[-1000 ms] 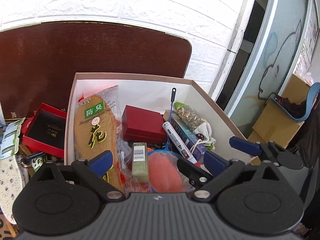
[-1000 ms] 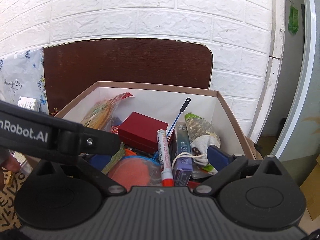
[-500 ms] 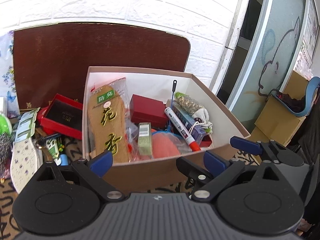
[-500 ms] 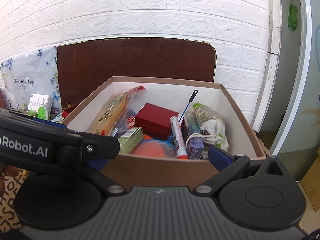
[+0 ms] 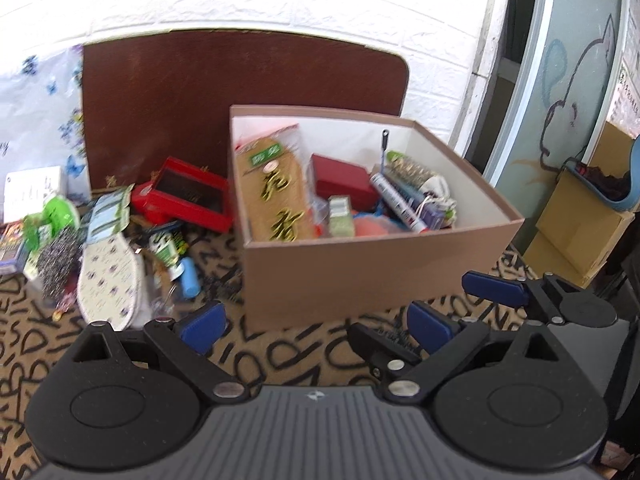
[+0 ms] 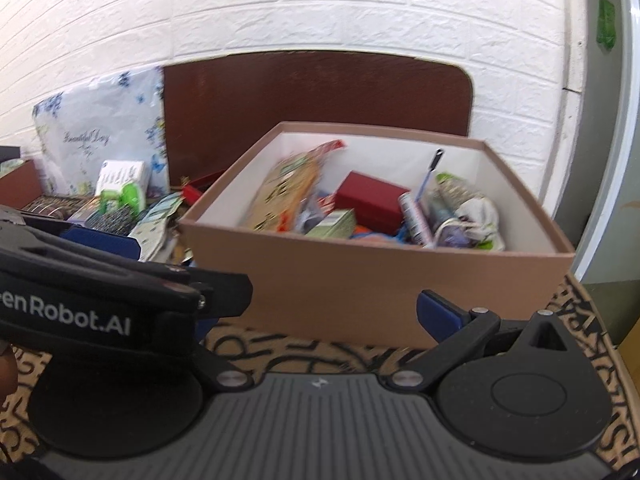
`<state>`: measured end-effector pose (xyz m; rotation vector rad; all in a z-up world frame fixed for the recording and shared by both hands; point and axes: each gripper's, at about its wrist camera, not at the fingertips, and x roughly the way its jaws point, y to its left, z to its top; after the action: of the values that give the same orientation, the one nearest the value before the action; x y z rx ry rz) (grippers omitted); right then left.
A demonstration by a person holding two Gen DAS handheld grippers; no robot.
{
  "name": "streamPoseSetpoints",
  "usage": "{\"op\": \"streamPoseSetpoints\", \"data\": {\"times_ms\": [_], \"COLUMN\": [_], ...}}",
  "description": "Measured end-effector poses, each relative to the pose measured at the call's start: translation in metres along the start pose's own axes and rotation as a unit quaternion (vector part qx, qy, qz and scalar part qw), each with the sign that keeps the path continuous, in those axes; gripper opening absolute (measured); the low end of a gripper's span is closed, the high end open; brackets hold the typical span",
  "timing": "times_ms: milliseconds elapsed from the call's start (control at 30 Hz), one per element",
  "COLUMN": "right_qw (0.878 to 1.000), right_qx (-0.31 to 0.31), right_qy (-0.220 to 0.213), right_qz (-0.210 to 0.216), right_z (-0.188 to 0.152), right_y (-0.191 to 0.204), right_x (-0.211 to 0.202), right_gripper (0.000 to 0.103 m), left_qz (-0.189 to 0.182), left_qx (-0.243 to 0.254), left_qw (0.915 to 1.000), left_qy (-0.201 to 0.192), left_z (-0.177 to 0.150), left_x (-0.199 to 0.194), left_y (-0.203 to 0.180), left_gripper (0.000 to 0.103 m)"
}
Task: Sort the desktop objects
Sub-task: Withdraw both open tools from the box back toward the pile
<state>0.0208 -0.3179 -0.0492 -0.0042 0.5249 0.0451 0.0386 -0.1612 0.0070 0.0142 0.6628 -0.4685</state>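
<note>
Now we have drawn both tools back from the cardboard box (image 5: 372, 276), which a second ago filled our view from above and now stands whole in front of us on the patterned tablecloth (image 5: 280, 360). By our reading, one drop is finished and the next pick can begin.

Inside the box, the packaged insole (image 5: 276, 196) leans against its left wall, the dark red case (image 5: 340, 180) lies toward its back, and the marker pen (image 5: 398, 204) lies slanted toward its right, with the small green carton (image 5: 341, 216) near its front. We judge these to be sorted already.

Left of the box the unsorted heap remains: the open red tray (image 5: 186, 200) just beside its left wall, the white patterned insole (image 5: 110, 280) farther left, the steel scourer (image 5: 56, 262) beyond that, and the blue tube (image 5: 190, 278) between insole and box.

Our left gripper (image 5: 316, 326) hovers low before the box's front wall, jaws spread wide, holding nothing and touching nothing. Our right gripper (image 6: 328, 320) hangs before the same front wall, likewise wide apart and empty, its left finger hidden behind the left tool's body. We think the left tool, nearer the heap, is better placed for the next pick.
</note>
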Motion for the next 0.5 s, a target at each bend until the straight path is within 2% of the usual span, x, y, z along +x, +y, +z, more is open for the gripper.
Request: {"op": "streamPoseSetpoints", "data": {"times_ms": [133,367,500], "right_qw": [1.0,0.997,0.994], "right_qx": [-0.008,-0.045,-0.068], "right_qy": [0.014,0.035,0.049], "right_qz": [0.016,0.047,0.074], "right_z": [-0.01,-0.025,-0.028], "right_y": [0.022,0.061,0.082], "right_x": [0.002,0.008,0.014], "right_gripper": [0.101,0.101,0.101], "left_qz": [0.012,0.006,0.03], "left_qx": [-0.006,-0.047,-0.082], "left_qw": [0.9998,0.9987,0.996], "left_qy": [0.012,0.018,0.021], "left_z": [-0.012,-0.043,-0.057], "left_x": [-0.004,-0.019,-0.026], "left_y": [0.011,0.055,0.088], "left_gripper": [0.1,0.1,0.1]}}
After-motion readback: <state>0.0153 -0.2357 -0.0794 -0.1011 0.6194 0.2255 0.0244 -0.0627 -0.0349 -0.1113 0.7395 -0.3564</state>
